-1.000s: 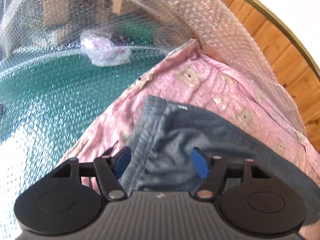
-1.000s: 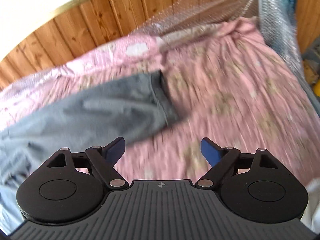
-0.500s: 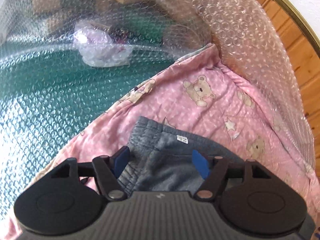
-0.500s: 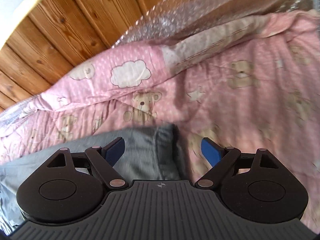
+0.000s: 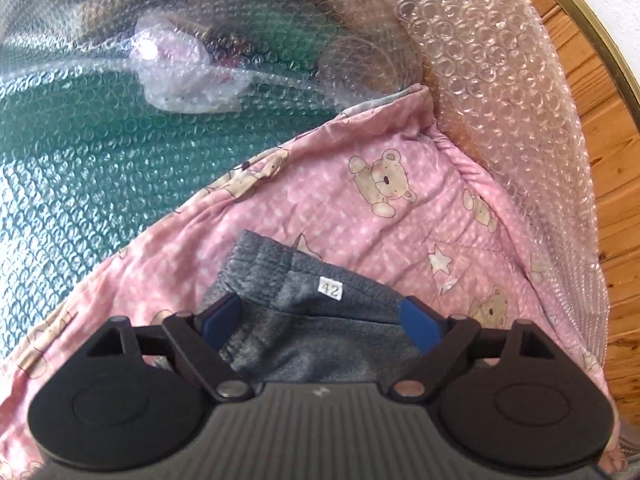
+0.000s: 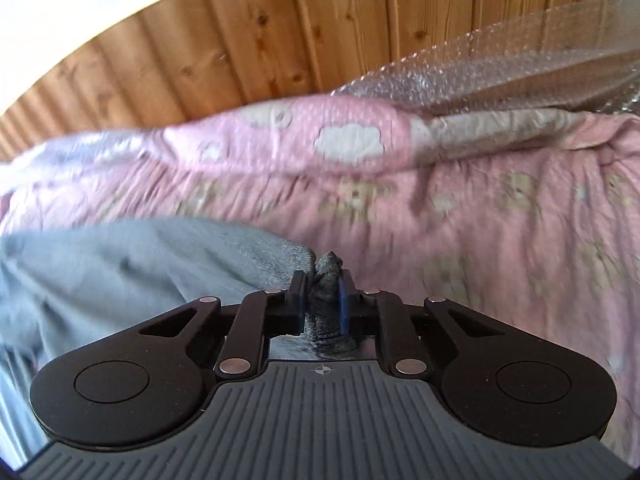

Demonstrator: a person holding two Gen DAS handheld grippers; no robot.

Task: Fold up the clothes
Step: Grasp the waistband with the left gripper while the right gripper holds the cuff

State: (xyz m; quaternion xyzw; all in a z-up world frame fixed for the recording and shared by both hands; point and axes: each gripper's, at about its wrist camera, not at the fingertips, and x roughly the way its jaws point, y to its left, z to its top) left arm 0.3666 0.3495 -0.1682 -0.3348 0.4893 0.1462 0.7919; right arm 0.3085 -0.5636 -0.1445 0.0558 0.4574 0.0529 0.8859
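Note:
Grey sweatpants (image 5: 304, 280) lie on a pink teddy-bear sheet (image 5: 360, 216). Their waistband, with a white size tag (image 5: 331, 289), faces the left wrist view. My left gripper (image 5: 320, 314) hovers over that waistband. Its jaws are opening wide and the blue pads (image 5: 418, 320) stand apart from the cloth on either side. In the right wrist view the sweatpants' leg (image 6: 140, 256) stretches off to the left. My right gripper (image 6: 323, 292) is closing, and a bunched fold of dark grey cloth is pinched between its pads.
Bubble wrap (image 5: 480, 80) covers a green surface (image 5: 80, 160) beyond the sheet and rises along the wooden plank wall (image 6: 240, 48). A crumpled clear plastic bag (image 5: 188, 80) lies on the green area. The pink sheet (image 6: 480, 240) spreads to the right of the right gripper.
The left gripper has drawn closer to the waistband and its jaws have spread wider. The right gripper has come down onto the end of the grey leg and its jaws have closed on the cloth.

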